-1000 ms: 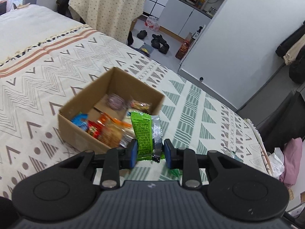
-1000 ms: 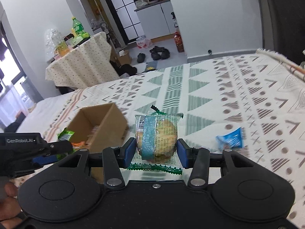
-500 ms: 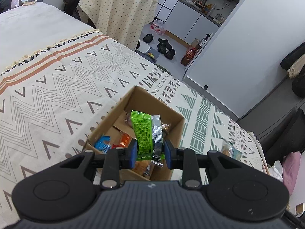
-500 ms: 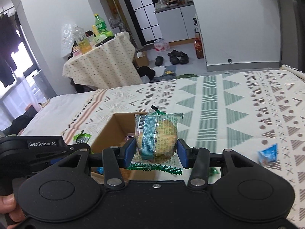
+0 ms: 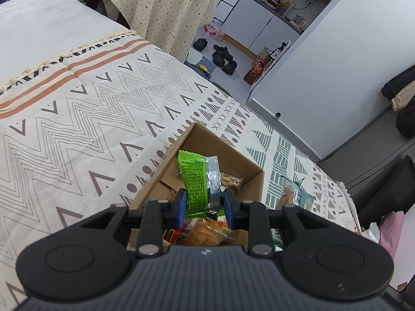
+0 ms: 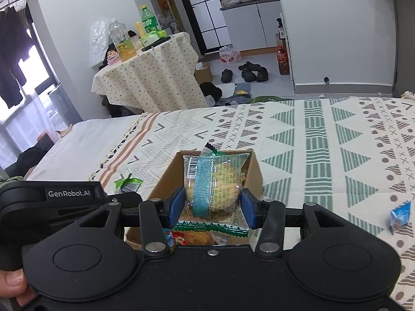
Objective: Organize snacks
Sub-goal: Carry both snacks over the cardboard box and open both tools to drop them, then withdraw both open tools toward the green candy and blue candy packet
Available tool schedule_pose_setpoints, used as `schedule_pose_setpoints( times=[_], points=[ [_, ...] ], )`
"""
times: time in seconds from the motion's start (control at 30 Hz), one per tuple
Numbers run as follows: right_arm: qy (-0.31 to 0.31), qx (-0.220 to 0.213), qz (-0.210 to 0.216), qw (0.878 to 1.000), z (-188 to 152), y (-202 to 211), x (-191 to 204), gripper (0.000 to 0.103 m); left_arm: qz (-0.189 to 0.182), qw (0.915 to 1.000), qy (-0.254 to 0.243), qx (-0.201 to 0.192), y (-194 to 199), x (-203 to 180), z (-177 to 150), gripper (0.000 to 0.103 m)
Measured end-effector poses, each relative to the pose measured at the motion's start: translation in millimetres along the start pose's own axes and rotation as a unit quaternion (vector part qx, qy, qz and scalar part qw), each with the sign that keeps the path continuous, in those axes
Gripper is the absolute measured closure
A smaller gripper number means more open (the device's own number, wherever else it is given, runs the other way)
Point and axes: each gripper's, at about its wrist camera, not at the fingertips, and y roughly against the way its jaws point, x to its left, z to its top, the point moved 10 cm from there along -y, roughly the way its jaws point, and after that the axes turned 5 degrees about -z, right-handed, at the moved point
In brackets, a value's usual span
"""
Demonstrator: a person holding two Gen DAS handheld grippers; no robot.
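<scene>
A brown cardboard box (image 5: 199, 134) with several snack packets inside sits on the patterned bedspread; it also shows in the right wrist view (image 6: 255, 167). My left gripper (image 5: 204, 206) is shut on a green snack packet (image 5: 194, 178) and holds it over the box. My right gripper (image 6: 214, 208) is shut on a clear-wrapped bun (image 6: 216, 184) with a teal band, held over the box's near side. The left gripper's body (image 6: 67, 202) and its green packet (image 6: 128, 182) show at the left of the right wrist view.
A blue snack packet (image 6: 399, 215) lies on the bedspread to the right of the box. A table with a dotted cloth (image 6: 147, 77) and bottles stands beyond the bed. Shoes (image 6: 249, 71) lie on the floor. The bed edge runs along the far side.
Both grippers have moved forward toward the box with their packets still held. The box now lies directly under both of them.
</scene>
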Motion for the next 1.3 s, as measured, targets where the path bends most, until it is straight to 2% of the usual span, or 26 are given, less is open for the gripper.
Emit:
schedule_pose_setpoints(
  times=[0.13,0.27,0.43,0.57,0.6,0.7,0.73,0.8,0.87,1.07,1.3],
  points=[
    [0.005,0.006,0.000,1.000,2,-10,8,0.057,-0.011,0.9999,0.009,0.003,-8,4,6,0.070],
    [0.006,0.018,-0.004,1.000,0,-21,11,0.057,-0.002,0.9996,0.028,0.010,-11,16,8,0.070],
    [0.002,0.029,-0.009,1.000,0,-30,12,0.057,0.013,0.9992,0.035,0.014,-7,31,6,0.064],
    [-0.005,0.033,-0.007,0.999,1,-36,16,0.055,0.023,0.9990,0.037,0.012,-4,40,7,0.052],
    [-0.007,0.031,-0.004,0.999,1,-36,18,0.053,0.027,0.9989,0.037,0.012,-3,42,7,0.049],
    [0.009,0.024,-0.012,1.000,3,-36,23,0.028,0.030,0.9988,0.037,0.009,1,46,6,0.041],
    [0.012,0.020,-0.017,1.000,3,-34,23,0.027,0.032,0.9988,0.037,0.008,3,47,5,0.038],
    [0.008,0.021,-0.013,1.000,2,-29,22,0.027,0.037,0.9987,0.035,0.004,6,48,4,0.026],
    [0.006,0.023,-0.016,1.000,-1,-24,17,0.027,0.044,0.9985,0.033,0.004,9,49,2,0.021],
    [0.010,0.027,-0.030,0.999,-10,-9,1,0.027,0.056,0.9981,0.023,0.011,17,44,-7,0.016],
    [0.005,0.023,-0.036,0.999,-15,11,-19,0.027,0.062,0.9980,-0.002,0.010,27,27,-18,0.005]
  ],
)
